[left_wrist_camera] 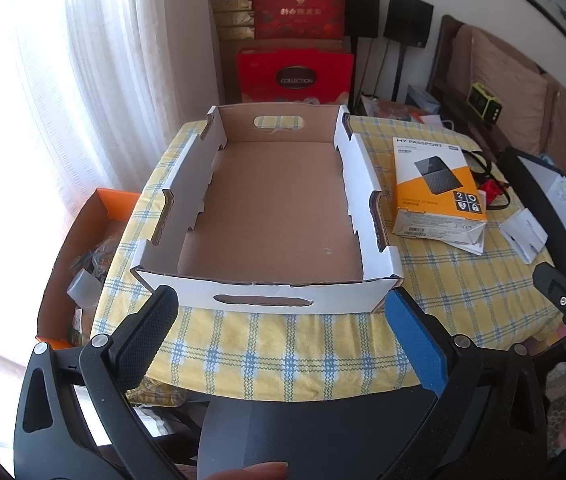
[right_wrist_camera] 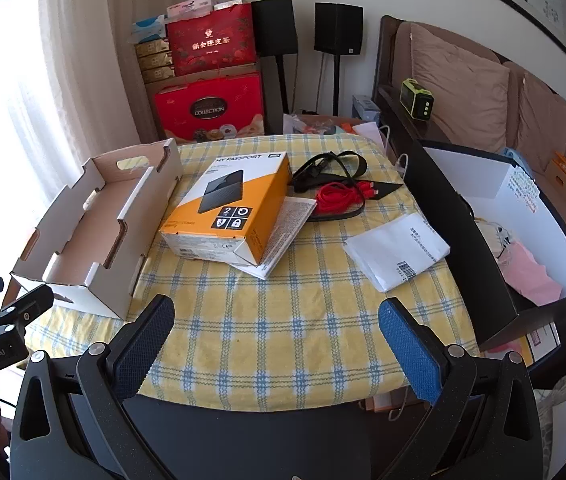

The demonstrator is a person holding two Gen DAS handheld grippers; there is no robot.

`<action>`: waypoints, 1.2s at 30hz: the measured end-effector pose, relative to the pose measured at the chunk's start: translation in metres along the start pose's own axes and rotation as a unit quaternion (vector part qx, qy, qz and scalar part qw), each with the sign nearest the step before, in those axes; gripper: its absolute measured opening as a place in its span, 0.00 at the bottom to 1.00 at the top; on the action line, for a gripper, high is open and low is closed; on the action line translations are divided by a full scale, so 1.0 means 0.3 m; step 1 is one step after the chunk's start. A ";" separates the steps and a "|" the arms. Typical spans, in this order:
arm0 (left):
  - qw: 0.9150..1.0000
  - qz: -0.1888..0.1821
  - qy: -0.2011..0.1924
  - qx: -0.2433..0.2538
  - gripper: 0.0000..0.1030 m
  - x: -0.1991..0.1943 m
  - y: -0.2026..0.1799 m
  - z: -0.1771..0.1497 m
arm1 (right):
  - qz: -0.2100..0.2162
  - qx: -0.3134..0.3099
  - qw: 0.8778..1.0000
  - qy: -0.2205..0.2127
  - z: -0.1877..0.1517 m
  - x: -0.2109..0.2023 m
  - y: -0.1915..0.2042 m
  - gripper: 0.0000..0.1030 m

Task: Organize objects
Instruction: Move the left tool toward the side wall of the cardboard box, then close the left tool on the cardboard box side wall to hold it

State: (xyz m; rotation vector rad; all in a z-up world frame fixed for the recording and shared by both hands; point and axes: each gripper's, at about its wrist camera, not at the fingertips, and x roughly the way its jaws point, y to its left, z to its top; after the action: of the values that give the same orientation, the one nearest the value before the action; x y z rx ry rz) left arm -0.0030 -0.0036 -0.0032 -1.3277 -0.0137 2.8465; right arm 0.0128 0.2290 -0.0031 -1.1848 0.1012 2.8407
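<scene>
The left black hand-held gripper with blue textured pads (left_wrist_camera: 281, 306) is held level and pointing forward, its two fingers spread wide apart with nothing between them. The right black hand-held gripper with blue textured pads (right_wrist_camera: 276, 316) is posed the same way, fingers splayed and empty. A fingertip (left_wrist_camera: 265, 470) of the person's left hand shows at the bottom edge behind the left one, and each tool appears at the edge of the other's view.

Both wrist views look down and forward from the table's near edge. The left one sits close before the cardboard tray (left_wrist_camera: 267, 200); the right one faces the table's middle. Both share the tray, orange box (right_wrist_camera: 227, 208) and checked cloth (right_wrist_camera: 283, 320).
</scene>
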 end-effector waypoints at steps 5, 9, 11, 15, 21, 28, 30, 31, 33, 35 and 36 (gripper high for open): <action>1.000 -0.008 -0.007 -0.011 1.00 0.005 0.036 0.006 | 0.000 0.005 1.000 -0.001 0.002 0.004 -0.015 1.00; 1.000 0.001 -0.009 -0.019 1.00 0.012 0.069 0.014 | 0.004 0.009 1.000 -0.003 0.002 0.003 -0.024 1.00; 1.000 0.004 -0.010 -0.023 1.00 0.016 0.085 0.018 | 0.007 0.011 1.000 -0.004 0.005 0.004 -0.027 1.00; 0.999 0.005 -0.009 -0.033 1.00 0.024 0.119 0.025 | 0.008 0.012 1.000 -0.004 0.006 0.004 -0.030 1.00; 0.999 0.016 -0.007 -0.043 1.00 0.037 0.173 0.037 | 0.006 0.019 1.000 -0.006 0.015 0.008 -0.060 1.00; 0.998 0.038 -0.007 -0.050 1.00 0.066 0.240 0.067 | -0.015 0.028 0.999 -0.010 0.032 0.018 -0.117 1.00; 0.998 0.047 -0.007 -0.048 1.00 0.078 0.256 0.078 | -0.021 0.029 0.999 -0.012 0.039 0.023 -0.134 1.00; 0.998 0.051 -0.007 -0.047 1.00 0.084 0.263 0.083 | -0.024 0.030 0.999 -0.011 0.043 0.027 -0.142 1.00; 0.997 0.058 -0.005 -0.044 1.00 0.096 0.276 0.094 | -0.027 0.031 0.999 -0.010 0.052 0.035 -0.158 1.00; 0.997 0.062 -0.003 -0.042 1.00 0.109 0.288 0.103 | -0.030 0.032 0.999 -0.010 0.060 0.042 -0.171 1.00; 0.997 0.064 -0.001 -0.043 1.00 0.115 0.294 0.107 | -0.031 0.032 0.999 -0.010 0.063 0.046 -0.176 1.00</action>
State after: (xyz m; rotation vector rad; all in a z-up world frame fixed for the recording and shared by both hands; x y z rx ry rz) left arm -0.0496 -0.0919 -0.0098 -1.3899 -0.0541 2.9843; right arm -0.0058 0.2835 -0.0015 -1.1271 0.1508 2.7720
